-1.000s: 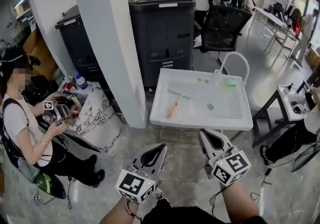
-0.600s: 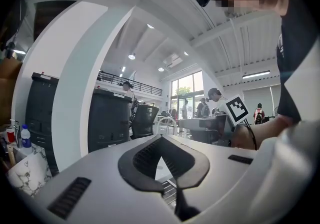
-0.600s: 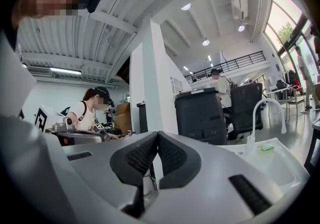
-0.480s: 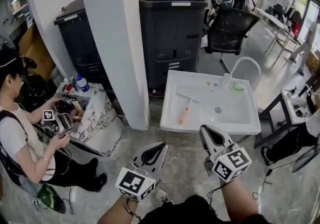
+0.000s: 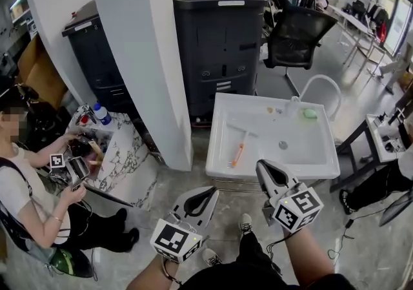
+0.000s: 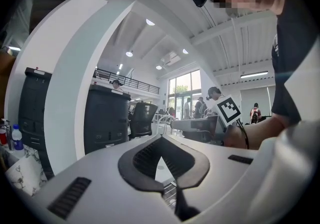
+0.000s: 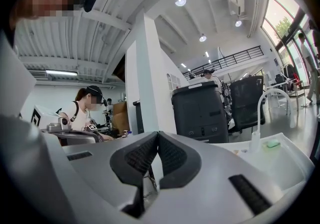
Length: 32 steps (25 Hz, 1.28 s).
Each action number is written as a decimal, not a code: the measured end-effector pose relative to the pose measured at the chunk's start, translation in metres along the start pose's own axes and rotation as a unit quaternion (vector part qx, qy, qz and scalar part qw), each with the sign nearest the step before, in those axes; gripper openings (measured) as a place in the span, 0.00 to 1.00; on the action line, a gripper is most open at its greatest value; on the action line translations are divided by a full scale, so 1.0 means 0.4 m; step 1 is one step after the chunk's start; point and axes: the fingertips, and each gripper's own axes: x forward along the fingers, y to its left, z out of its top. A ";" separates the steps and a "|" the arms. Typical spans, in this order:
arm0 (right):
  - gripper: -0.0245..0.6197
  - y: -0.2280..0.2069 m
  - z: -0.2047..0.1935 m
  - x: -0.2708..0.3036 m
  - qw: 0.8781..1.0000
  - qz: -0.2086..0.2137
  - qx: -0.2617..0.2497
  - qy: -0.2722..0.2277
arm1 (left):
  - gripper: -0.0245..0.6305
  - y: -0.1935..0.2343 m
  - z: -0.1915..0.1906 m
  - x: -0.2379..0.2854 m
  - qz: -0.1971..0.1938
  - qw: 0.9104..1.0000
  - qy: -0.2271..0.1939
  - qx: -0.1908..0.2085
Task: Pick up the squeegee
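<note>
The squeegee point(image 5: 237, 150), with an orange handle and a pale blade, lies flat in the white sink point(image 5: 271, 170), left of the drain. My right gripper point(image 5: 263, 166) is shut and empty, its tip over the sink's front rim, short of the squeegee. Lower and further left, my left gripper point(image 5: 210, 191) hangs over the floor before the sink, shut and empty too. The left gripper view has its jaws point(image 6: 160, 139) closed tip to tip. In the right gripper view the jaws point(image 7: 157, 134) are pressed together, with the sink point(image 7: 282, 165) to the right.
A white pillar point(image 5: 145, 56) stands just left of the sink, with dark cabinets point(image 5: 222, 37) behind. A white faucet point(image 5: 322, 83) and a green sponge point(image 5: 310, 113) sit at the sink's back right. A seated person point(image 5: 29, 185) works at a marble-patterned table point(image 5: 126, 150) on the left. A black chair point(image 5: 298, 37) stands behind.
Both grippers have come forward toward the sink, which now looks nearer. The right gripper's tip has reached the front rim. Both stay shut.
</note>
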 end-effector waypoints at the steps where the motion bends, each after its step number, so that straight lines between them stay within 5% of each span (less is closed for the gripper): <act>1: 0.06 -0.016 -0.001 0.010 1.000 0.001 0.002 0.001 | 0.06 0.004 -0.001 0.015 0.001 1.000 0.001 0.000; 18: 0.07 -0.381 -0.071 0.238 0.997 0.037 0.037 0.050 | 0.06 0.085 -0.043 0.385 0.024 0.999 0.024 -0.011; 32: 0.13 -0.582 -0.271 0.388 0.979 0.058 0.154 0.116 | 0.06 0.120 -0.137 0.561 0.036 0.996 0.072 -0.040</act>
